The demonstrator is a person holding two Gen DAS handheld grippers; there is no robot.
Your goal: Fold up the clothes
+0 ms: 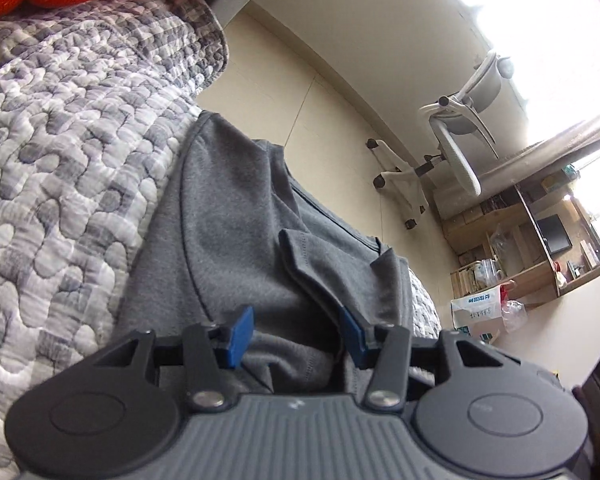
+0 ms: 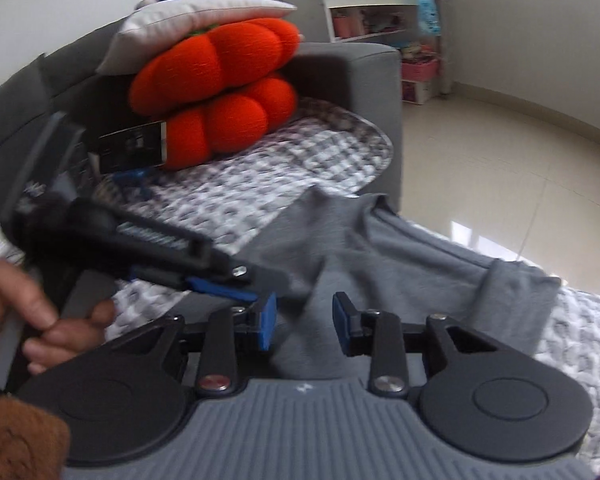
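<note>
A grey T-shirt point(image 1: 240, 220) lies partly folded on the quilted grey-and-white sofa cover point(image 1: 60, 140), one sleeve flap turned over near the neckline. My left gripper point(image 1: 298, 334) is open, its blue pads point(image 1: 242, 334) low over the shirt with cloth between them. In the right wrist view the same grey shirt point(image 2: 400, 248) spreads across the cover point(image 2: 240, 184) toward the seat's edge. My right gripper point(image 2: 304, 324) is open just above the shirt's near part. The left gripper point(image 2: 228, 288) comes in from the left, held by a hand point(image 2: 20, 308), close beside my right gripper's left finger.
Orange pumpkin-shaped cushions point(image 2: 220, 92) and a white pillow point(image 2: 196, 20) are stacked at the sofa's back. A grey armrest point(image 2: 360, 80) bounds the far end. Beyond lie tiled floor point(image 2: 500, 160), an office chair point(image 1: 452, 140) and desk shelves point(image 1: 540, 232).
</note>
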